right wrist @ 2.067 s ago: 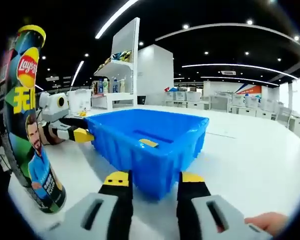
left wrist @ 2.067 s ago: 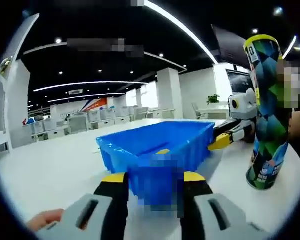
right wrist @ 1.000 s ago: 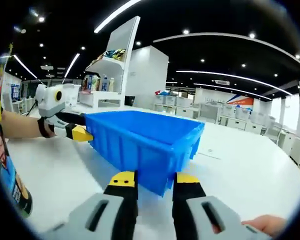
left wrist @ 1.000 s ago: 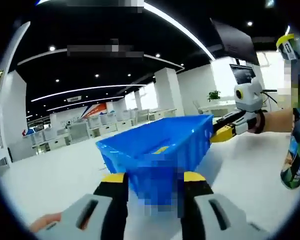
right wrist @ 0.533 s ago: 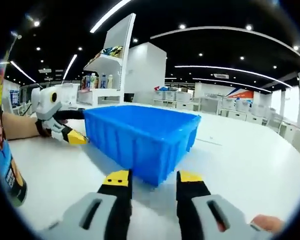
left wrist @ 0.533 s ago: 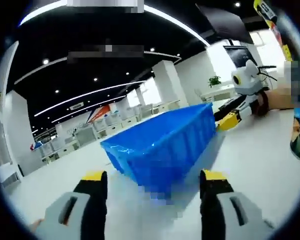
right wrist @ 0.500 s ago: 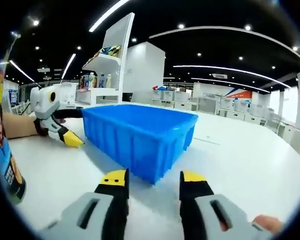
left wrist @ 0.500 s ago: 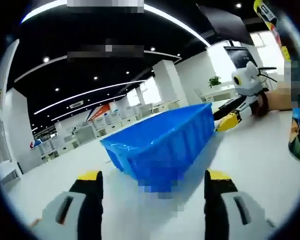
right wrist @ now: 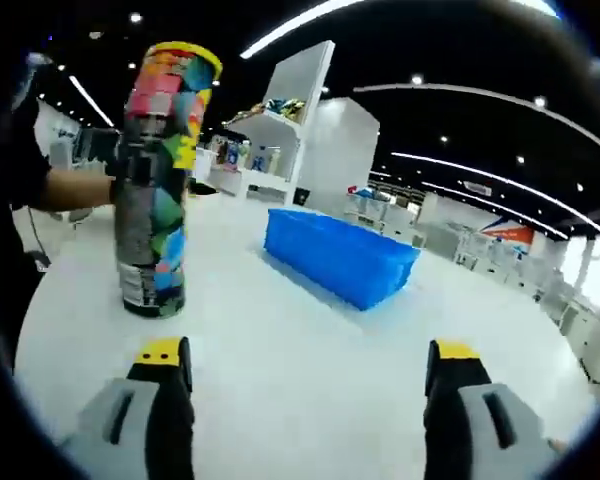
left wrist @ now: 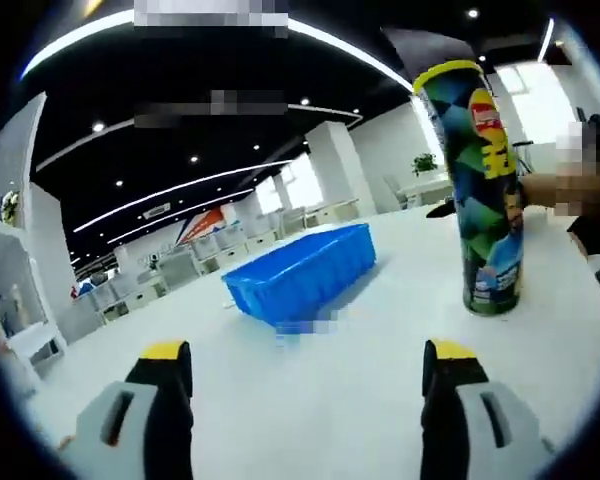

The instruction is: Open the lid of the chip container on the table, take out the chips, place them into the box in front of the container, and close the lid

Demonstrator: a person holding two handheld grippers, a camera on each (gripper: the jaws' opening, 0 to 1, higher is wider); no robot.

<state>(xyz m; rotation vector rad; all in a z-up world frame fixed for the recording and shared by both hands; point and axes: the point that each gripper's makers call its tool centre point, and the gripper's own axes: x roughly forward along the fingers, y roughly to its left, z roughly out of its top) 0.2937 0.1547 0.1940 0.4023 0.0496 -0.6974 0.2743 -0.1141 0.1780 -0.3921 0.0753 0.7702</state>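
The tall chip container (left wrist: 482,190) stands upright on the white table (left wrist: 340,370), its yellow lid on; in the right gripper view the chip container (right wrist: 158,180) is at the left. The blue box (left wrist: 300,273) sits farther back on the table, and the blue box (right wrist: 342,255) is mid-frame in the right gripper view. My left gripper (left wrist: 310,375) is open, jaws wide apart, with nothing between them. My right gripper (right wrist: 310,375) is open too, over bare table. Both are well short of the container and the box.
A person's arm (right wrist: 65,185) reaches in behind the container at the left of the right gripper view. White shelving (right wrist: 280,130) and office desks stand far behind. The white table (right wrist: 310,330) stretches bare between the jaws and the box.
Both grippers have pulled back from the blue box, which now looks smaller and farther. Both pairs of jaws have opened wide. The chip container has come fully into both views.
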